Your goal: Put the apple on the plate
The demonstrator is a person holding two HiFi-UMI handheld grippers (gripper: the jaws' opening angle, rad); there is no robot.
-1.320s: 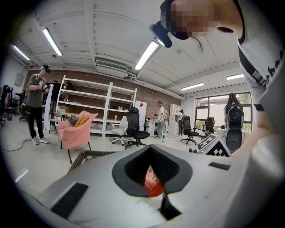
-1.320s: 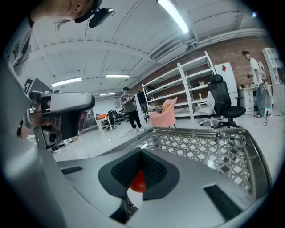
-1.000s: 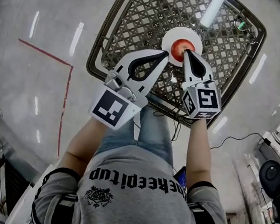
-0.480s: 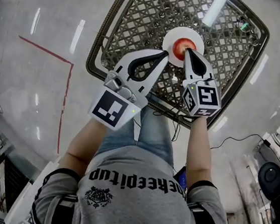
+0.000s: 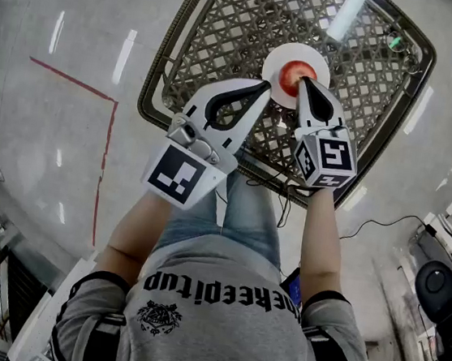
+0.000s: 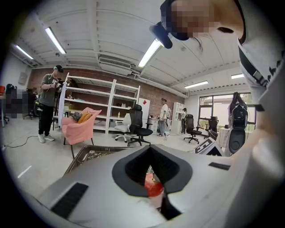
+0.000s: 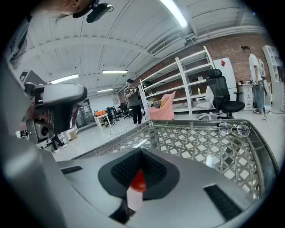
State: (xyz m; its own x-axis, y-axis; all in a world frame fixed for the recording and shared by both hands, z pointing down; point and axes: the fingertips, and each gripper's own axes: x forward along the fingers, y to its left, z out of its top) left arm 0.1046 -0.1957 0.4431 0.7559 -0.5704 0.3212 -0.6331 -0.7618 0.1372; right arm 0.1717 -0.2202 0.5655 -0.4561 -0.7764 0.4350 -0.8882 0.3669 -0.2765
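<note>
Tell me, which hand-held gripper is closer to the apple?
Right. The right hand-held gripper has its tip right beside the apple; the left hand-held gripper is at the left edge of the plate.

Glossy apple (image 5: 292, 76), glass-topped wicker table (image 5: 228, 29)

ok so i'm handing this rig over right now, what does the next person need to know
Left gripper: fingers together, empty, held over the lattice table just short of the plate.
Right gripper: fingers together, empty, tips right at the near side of the apple; whether they touch it can't be told.
Things: the apple sits on the white plate, near the middle of the table, held by neither gripper.
Done: the apple is on the plate.
Left: probably only drawing both grippers back, the right one carefully so it doesn't nudge the apple.
</note>
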